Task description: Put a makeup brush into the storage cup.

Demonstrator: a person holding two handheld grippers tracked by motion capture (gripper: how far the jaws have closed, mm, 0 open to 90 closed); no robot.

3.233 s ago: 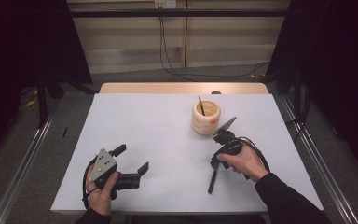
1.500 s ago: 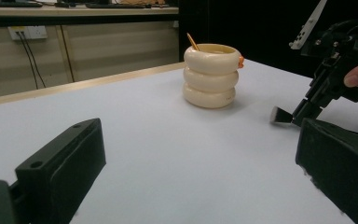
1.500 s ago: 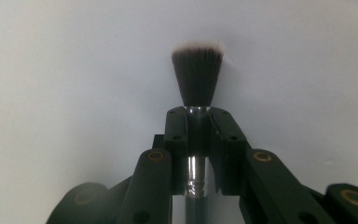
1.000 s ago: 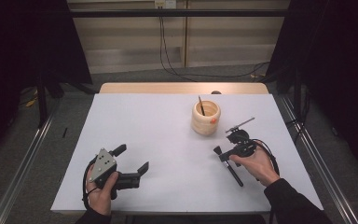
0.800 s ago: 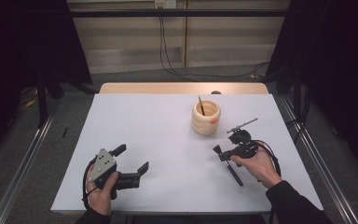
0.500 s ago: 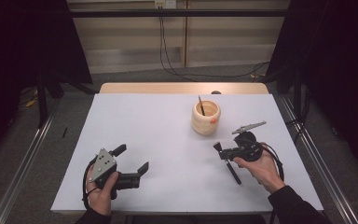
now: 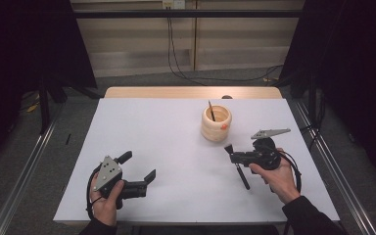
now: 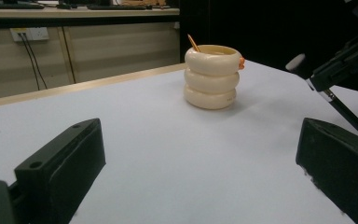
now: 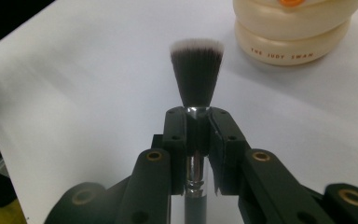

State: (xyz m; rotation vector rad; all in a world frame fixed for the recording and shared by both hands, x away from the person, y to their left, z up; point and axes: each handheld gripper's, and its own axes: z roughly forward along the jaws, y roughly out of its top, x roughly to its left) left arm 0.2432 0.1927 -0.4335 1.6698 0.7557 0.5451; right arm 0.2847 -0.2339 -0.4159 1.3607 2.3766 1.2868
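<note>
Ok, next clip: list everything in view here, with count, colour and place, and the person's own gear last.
table: one, white top with a wooden far edge, centre of the room.
holder: one, cream, ringed, orange spot on its side, far right part of the table.
stick: one, thin, dark with an orange upper part, standing in the holder.
makeup brush: one, dark bristles with pale tips, silver ferrule, clamped in the right gripper.
wall socket: one, white, back wall, cables hanging down.
left gripper: black, open, near left.
right gripper: black, shut on the brush, near right.

A black-bristled makeup brush [image 9: 196, 77] with a silver ferrule and dark handle lies tilted at four o'clock of the cream ringed holder [image 7: 216, 122].
</note>
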